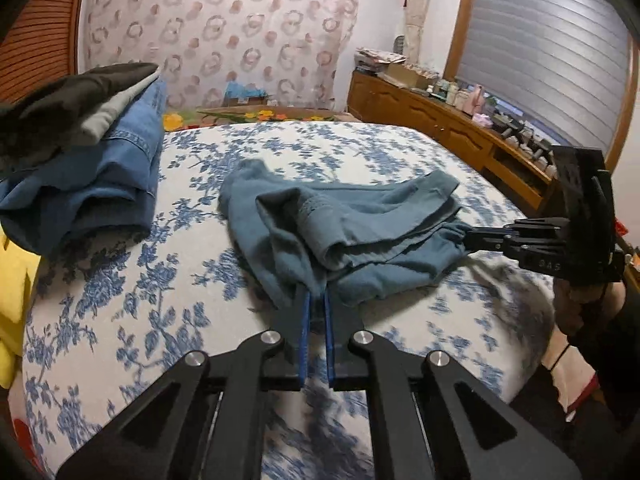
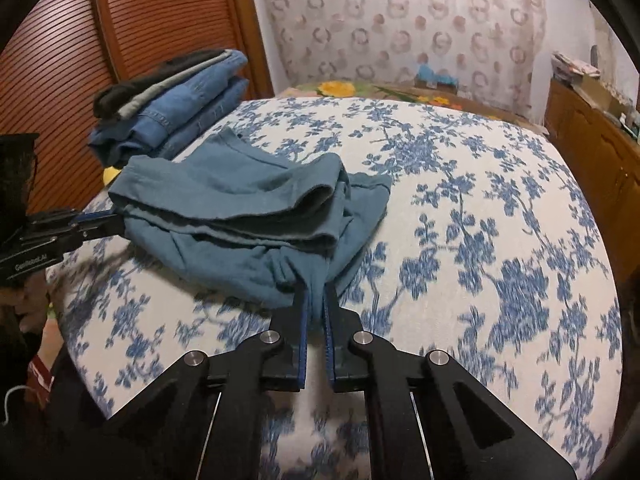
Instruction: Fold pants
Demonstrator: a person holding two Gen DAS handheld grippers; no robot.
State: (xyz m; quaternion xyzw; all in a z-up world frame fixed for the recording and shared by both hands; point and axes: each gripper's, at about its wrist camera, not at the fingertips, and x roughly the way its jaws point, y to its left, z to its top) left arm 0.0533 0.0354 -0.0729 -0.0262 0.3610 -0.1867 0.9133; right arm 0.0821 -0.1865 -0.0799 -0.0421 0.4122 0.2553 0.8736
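Teal pants [image 1: 344,224] lie bunched in loose folds on the floral bed [image 1: 160,300]; they also show in the right wrist view [image 2: 248,216]. My left gripper [image 1: 317,300] is shut on the near edge of the pants. My right gripper [image 2: 315,294] is shut on the other end of the pants. In the left wrist view the right gripper [image 1: 466,236] reaches in from the right and pinches the cloth. In the right wrist view the left gripper [image 2: 114,220] reaches in from the left and pinches the cloth.
A stack of folded jeans and dark clothes [image 1: 92,160] sits on the bed's left side, also in the right wrist view [image 2: 172,100]. A wooden sideboard [image 1: 460,132] with clutter runs along the right. A slatted wooden door [image 2: 100,40] stands behind the stack.
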